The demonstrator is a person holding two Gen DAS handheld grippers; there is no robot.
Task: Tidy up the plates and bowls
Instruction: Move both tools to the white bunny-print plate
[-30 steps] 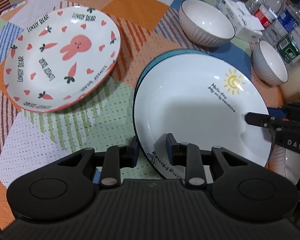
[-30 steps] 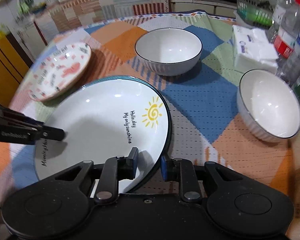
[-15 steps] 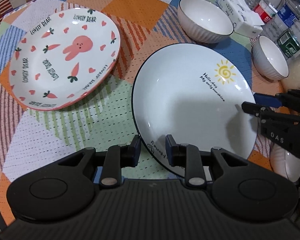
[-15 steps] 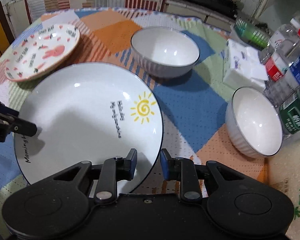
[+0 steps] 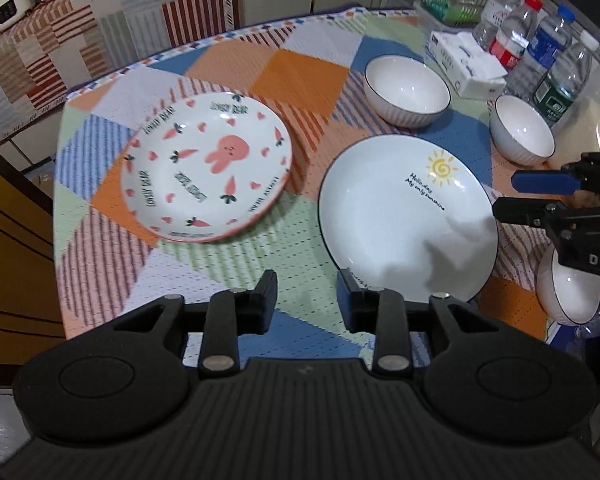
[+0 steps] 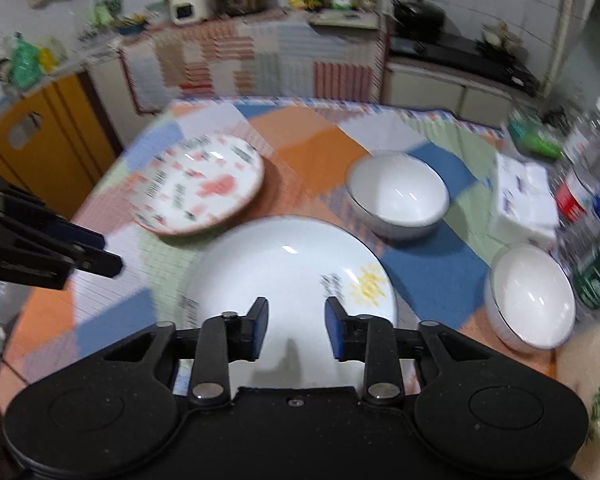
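A white sun plate (image 5: 404,220) lies flat on the patchwork tablecloth, also in the right wrist view (image 6: 292,276). A pink rabbit plate (image 5: 208,168) lies to its left, also in the right wrist view (image 6: 200,188). Three white bowls show in the left wrist view: one at the back (image 5: 406,90), one at the right (image 5: 522,130), one at the near right edge (image 5: 566,290). My left gripper (image 5: 306,296) is open and empty, raised beside the sun plate's near-left rim. My right gripper (image 6: 294,328) is open and empty above the sun plate's near side.
A tissue pack (image 5: 464,62) and several water bottles (image 5: 540,52) stand at the table's back right. A green basket (image 5: 448,4) sits behind them. A yellow cabinet (image 6: 40,136) stands left of the table. Kitchen counters run along the back.
Both grippers have opened, let go of the sun plate's rim and pulled up and back. The plate now lies flat on the cloth. The right view is blurred by motion.
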